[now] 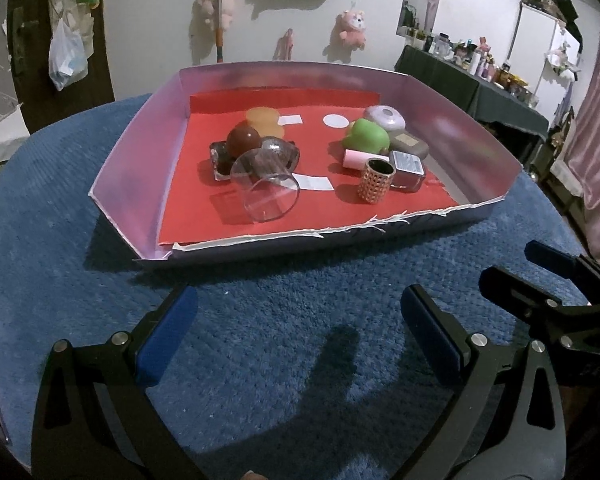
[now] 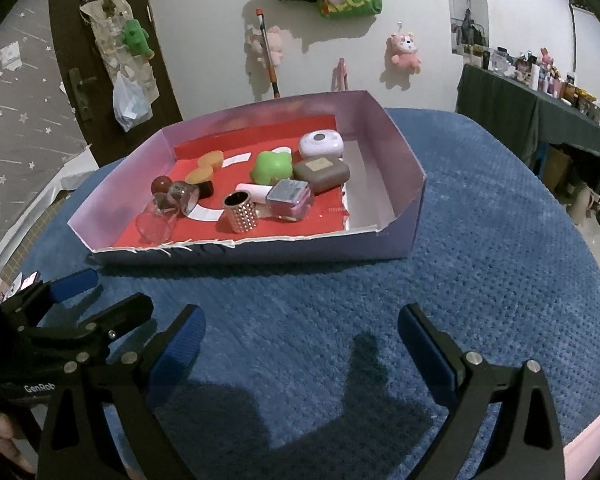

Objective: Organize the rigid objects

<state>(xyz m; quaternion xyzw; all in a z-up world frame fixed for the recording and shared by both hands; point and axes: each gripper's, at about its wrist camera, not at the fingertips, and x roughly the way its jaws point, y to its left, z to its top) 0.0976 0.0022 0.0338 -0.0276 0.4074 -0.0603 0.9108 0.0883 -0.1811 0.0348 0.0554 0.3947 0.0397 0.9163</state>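
A shallow lilac box (image 1: 136, 160) (image 2: 384, 152) with a red floor sits on the blue cloth and holds two clusters. On its left lie a tipped clear glass (image 1: 266, 188) (image 2: 156, 222), a brown ball (image 1: 243, 140) (image 2: 161, 185) and orange pieces (image 1: 263, 117). On its right are a green toy (image 1: 366, 136) (image 2: 271, 166), a studded gold cylinder (image 1: 376, 180) (image 2: 240, 212), a silver-topped cube (image 1: 407, 168) (image 2: 290, 199), a brown case (image 2: 322, 174) and a lilac oval (image 1: 384, 117) (image 2: 321, 143). My left gripper (image 1: 300, 312) (image 2: 100, 292) and right gripper (image 2: 302, 330) (image 1: 512, 260) hover open before the box, holding nothing.
The blue cloth (image 1: 284, 280) covers a round table whose edge curves off at the right (image 2: 596, 420). Plush toys (image 2: 404, 50) hang on the wall behind. A dark-draped table with many bottles (image 1: 480, 64) stands at the far right, and a door (image 2: 80, 40) is at the left.
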